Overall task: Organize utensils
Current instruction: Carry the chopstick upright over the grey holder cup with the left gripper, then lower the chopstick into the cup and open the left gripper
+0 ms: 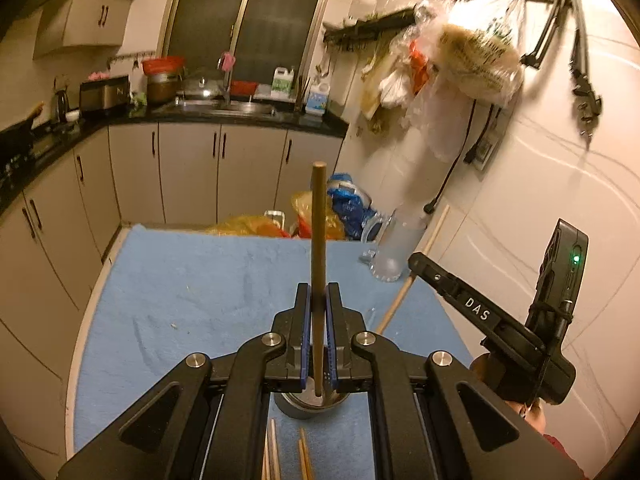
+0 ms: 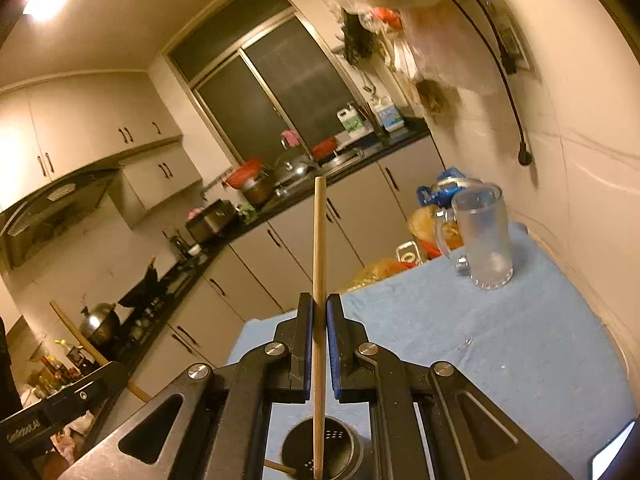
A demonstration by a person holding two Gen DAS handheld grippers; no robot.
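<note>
Glass mug [image 2: 482, 236] on blue cloth [image 2: 500, 344], bags [image 1: 320, 216] behind

Left gripper [image 1: 319, 300]: jaws closed down to a narrow gap, blue pads [image 1: 306, 320] pressing both sides of a dark chopstick [image 1: 319, 216] that stands straight up between them. Pointing forward and somewhat downward. Right gripper [image 2: 319, 308]: jaws likewise clamped, pale chopstick [image 2: 319, 240] pinched between the pads, view rolled to one side. Seen from the left wrist, black body of right gripper [image 1: 500, 320] reaching in from the right edge, hand behind it mostly hidden.
</note>
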